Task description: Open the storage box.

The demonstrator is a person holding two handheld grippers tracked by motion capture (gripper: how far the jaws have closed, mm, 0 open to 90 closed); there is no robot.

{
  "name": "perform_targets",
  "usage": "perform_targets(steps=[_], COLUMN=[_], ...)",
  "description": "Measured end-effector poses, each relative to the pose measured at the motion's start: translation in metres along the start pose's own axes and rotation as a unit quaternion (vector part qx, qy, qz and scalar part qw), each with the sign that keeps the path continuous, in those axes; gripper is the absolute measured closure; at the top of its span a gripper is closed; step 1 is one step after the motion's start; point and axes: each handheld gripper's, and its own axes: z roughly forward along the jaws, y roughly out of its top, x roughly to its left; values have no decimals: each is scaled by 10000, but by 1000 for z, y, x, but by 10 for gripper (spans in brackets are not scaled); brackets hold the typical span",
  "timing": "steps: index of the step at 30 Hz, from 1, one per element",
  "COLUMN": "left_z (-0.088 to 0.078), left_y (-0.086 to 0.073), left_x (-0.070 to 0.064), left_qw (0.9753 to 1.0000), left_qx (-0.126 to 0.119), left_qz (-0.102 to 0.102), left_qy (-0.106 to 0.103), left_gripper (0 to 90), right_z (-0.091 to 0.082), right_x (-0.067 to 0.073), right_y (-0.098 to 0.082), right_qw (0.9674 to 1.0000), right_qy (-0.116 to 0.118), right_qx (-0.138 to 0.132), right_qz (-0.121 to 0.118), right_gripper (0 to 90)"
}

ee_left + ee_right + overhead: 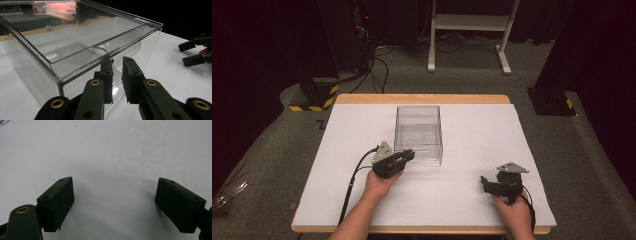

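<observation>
L gripper sits at near-left corner of clear box, held by L hand, cable trailing back twd table edge. In L gripper view one jaw is inside the box, seen thru the plastic, other jaw outside; near wall of clear box runs between them. Jaws narrow, small gap left, can't tell for sure if pads press the wall yet, looks like not quite. So: closing-width, wall between pads, grip not confirmed.

Box: transparent, rectangular, open top, nothing visible inside. Stands upright approx center of white table, a bit twd far side. Wood edge of table shows behind it and at front.

R side: R gripper rests low over table near the front-right, in R hand, grey plate on top, well apart from box. Jaws point left twd table middle. Same gripper shows far off at right edge of L gripper view, R gripper, jaws spread. In R gripper view pads stand wide apart, bare white table between them w/ faint stains, nothing held. R = released.

Floor around is dark grey carpet, white stand behind table, black/yellow striped base at far left.
</observation>
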Motion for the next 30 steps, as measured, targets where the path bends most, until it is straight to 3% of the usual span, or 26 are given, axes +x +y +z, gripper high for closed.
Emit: perform_targets(steps=[13,30], left_z=[-5,-16], left_y=[-4,-11], left_x=[4,-3], left_qw=[9998,9991], left_qx=[-98,-165], left_qz=[55,60], left_qy=[-183,-376], left_gripper=[835,847], right_z=[0,0], right_x=[0,0], right_y=[0,0], right_qw=[10000,10000], right_qy=[0,-1], right_qx=[-1,-1], right_qz=[3,3], right_gripper=[158,158])
